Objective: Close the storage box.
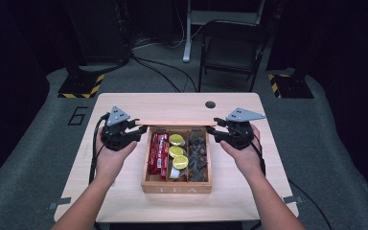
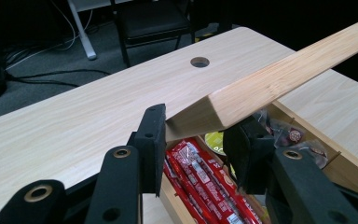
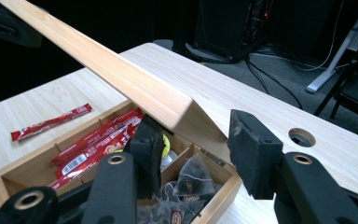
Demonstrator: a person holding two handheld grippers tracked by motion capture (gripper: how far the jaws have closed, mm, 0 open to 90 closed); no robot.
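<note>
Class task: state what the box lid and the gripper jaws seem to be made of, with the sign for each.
Lid: pale wood, probably smooth and unpainted; straight grain lines show. Left gripper and right gripper jaws: matte black, likely plastic with rubbery pads; dull, slightly rough faces.

Both forearms come in from the bottom edge, angled inward, palms under the tools. Left gripper (image 1: pixel 135 128) points right, jaws part open with both pads against what sits between them. Right gripper (image 1: pixel 219 129) points left, jaws part open, one pad touching, the other standing clear.
</note>
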